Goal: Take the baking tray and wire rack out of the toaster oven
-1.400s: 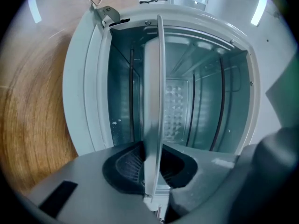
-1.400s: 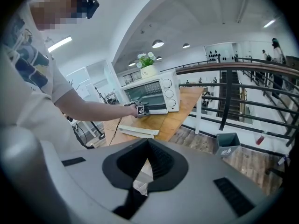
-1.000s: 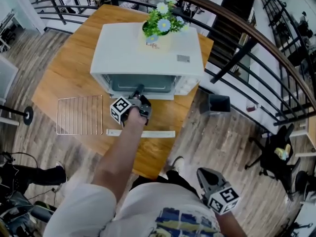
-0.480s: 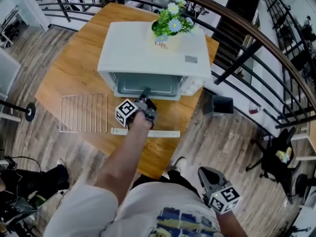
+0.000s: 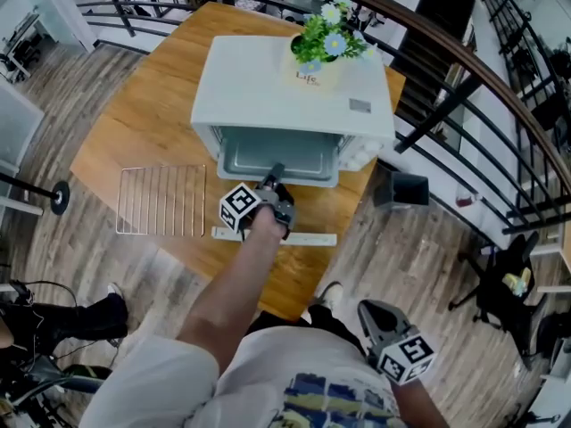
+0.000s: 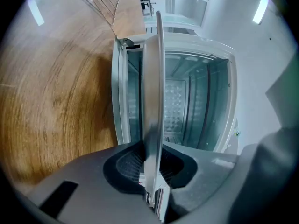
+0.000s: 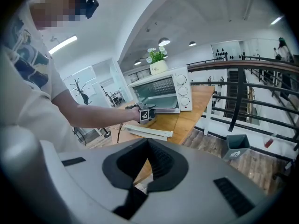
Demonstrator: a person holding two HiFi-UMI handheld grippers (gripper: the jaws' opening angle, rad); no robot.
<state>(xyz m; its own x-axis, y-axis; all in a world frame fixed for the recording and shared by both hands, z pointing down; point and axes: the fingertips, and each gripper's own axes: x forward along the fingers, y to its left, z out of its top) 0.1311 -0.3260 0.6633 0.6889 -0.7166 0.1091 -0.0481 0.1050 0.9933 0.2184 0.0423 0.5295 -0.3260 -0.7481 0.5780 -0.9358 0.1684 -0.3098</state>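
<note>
My left claw (image 6: 152, 171) is grasping the tray's (image 6: 152, 92) front rim. The tray is sticking out of the oven (image 5: 285, 87), which is standing by the table's (image 5: 143, 123) far right edge. The rack (image 5: 162, 201) is lying flat near the left front edge. My right claw (image 7: 142, 171) is hanging clenched on nothing.

Open-plan office bldg: railing (image 7: 240, 99), stairs (image 5: 412, 56), ceiling lts (image 7: 163, 41).

On the table (image 5: 134, 136) sits the toaster oven (image 5: 285, 92), plant pot (image 5: 319, 71) on top, baking tray (image 5: 272, 156) in its mouth, wire rack (image 5: 161, 201) lying front-left.
</note>
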